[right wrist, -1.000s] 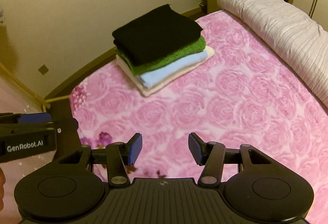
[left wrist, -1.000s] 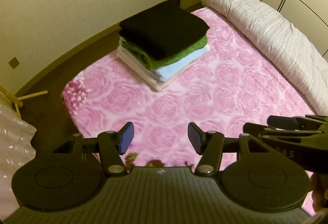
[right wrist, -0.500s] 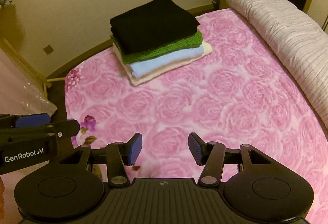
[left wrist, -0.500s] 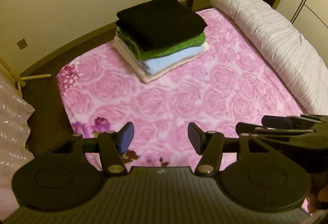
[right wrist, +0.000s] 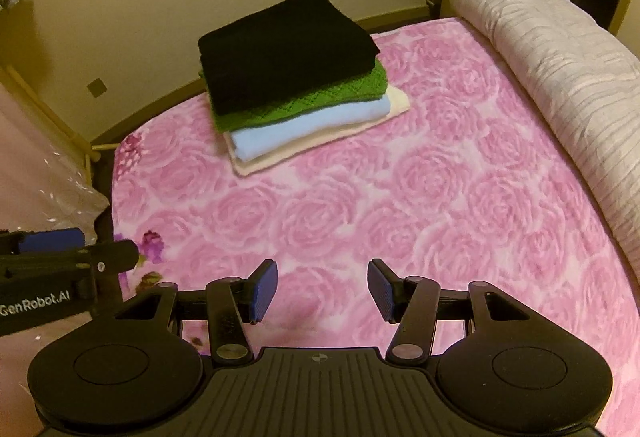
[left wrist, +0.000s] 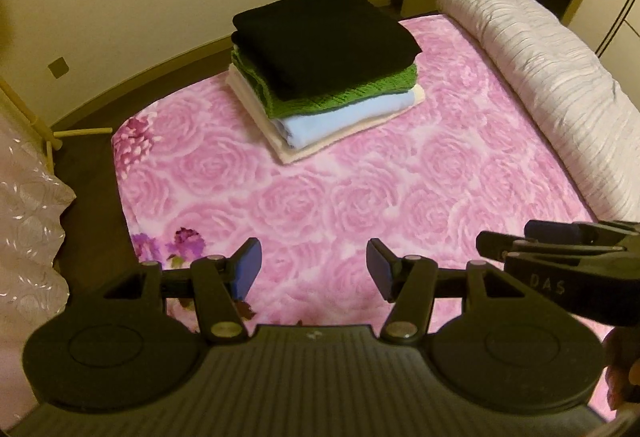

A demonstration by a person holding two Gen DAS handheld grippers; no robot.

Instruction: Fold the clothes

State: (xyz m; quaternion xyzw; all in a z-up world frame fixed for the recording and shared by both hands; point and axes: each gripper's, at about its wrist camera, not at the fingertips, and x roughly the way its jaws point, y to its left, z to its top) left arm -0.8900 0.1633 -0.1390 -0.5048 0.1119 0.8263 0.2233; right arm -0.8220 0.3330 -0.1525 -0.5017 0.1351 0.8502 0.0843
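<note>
So the bed [left wrist: 400, 205] with its pink rose blanket takes up most of both views, and a rolled-up pale quilt [left wrist: 552, 85] runs along its far right side. Toward the back left corner sits the stack of folded clothes [left wrist: 324, 65]: black piece on top, then green knit, light blue, and cream at the bottom, edges fairly lined up. No loose garment shows up on the blanket, so my read is this is the gap between items, or the folding is about done.

The left hand-held gripper [left wrist: 314, 275] hovers over the near edge of the bed, fingers spread wide, nothing in them. The right hand-held gripper [right wrist: 322, 291] is just beside it, same deal: spread and empty.

If another piece comes next, I'd lay it flat in the wide open area in front of the stack, well apart from it, so nothing gets knocked. Pinch at the corners with both, keep the fabric taut while folding over, and set it down square on the black one.
</note>
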